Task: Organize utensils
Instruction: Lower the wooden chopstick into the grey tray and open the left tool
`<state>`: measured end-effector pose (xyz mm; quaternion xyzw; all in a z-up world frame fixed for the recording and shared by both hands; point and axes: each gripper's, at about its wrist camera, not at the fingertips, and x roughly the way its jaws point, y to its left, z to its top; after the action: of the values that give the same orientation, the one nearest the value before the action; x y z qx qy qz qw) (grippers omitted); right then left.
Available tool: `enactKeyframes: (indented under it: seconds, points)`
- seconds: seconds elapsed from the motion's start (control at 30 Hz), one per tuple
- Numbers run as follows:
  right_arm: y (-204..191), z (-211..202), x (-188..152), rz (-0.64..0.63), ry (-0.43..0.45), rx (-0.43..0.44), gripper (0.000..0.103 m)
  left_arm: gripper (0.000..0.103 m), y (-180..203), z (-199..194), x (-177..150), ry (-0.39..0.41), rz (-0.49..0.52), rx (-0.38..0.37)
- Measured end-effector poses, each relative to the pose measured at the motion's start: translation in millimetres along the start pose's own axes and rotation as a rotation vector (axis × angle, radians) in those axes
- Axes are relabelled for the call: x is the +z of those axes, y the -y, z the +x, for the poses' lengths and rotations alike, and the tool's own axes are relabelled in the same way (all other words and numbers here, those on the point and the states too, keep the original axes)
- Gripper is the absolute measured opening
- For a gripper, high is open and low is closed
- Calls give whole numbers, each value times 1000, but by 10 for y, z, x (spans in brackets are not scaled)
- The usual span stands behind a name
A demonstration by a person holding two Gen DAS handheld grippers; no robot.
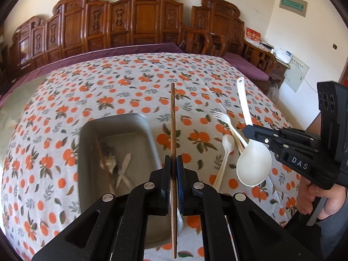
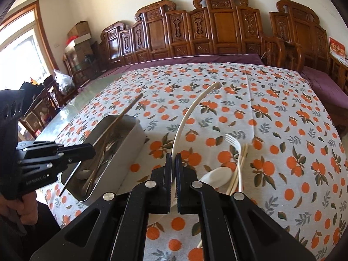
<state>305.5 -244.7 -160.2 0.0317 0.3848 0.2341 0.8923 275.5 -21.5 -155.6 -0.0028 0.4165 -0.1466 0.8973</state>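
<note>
Utensils split three ways: two carried, some binned, some loose on the cloth. Nearest, in the left wrist view, left gripper (image 1: 173,163) clamped tight on a wooden chopstick (image 1: 173,117), gripped low on the shaft so most of the stick juts forward, likely to steer it lengthwise into the tray. In the right wrist view, right gripper (image 2: 173,162) pinched on the thin handle of a large white spoon (image 1: 253,165), bowl hanging behind and below the jaws, handle arcing forward; edge-on hold probably chosen because the flat handle offers little else to squeeze. Just beyond the left gripper, metal tray (image 1: 87,148) on the tablecloth (image 1: 121,80), already holding blurred cutlery, a chopstick and a white piece among them; long and narrow, hence suited to items laid along its length. Right of the tray, apart from it, white fork (image 1: 219,117), small white spoon (image 1: 227,145) and pale chopsticks (image 2: 243,154) bunched together, evidently not yet sorted. Farthest back, carved wooden bench backs (image 1: 139,21) along the wall.
</note>
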Motion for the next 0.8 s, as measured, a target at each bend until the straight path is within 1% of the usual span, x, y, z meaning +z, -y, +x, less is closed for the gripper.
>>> enactKeyframes:
  seconds: [0.17, 0.27, 0.57, 0.8]
  points:
    - [-87, 35, -11, -18, -7, 7, 4, 4, -180, -90, -31, 10, -26, 18]
    - [-108, 62, -23, -30, -13, 6, 4, 4, -285, -65, -51, 2, -40, 31]
    - [-111, 179, -42, -39, -35, -4, 4, 4, -535, 226, -194, -75, -67, 74]
    - [-122, 199, -50, -45, -38, -3, 4, 4, -588, 362, -236, -113, -67, 91]
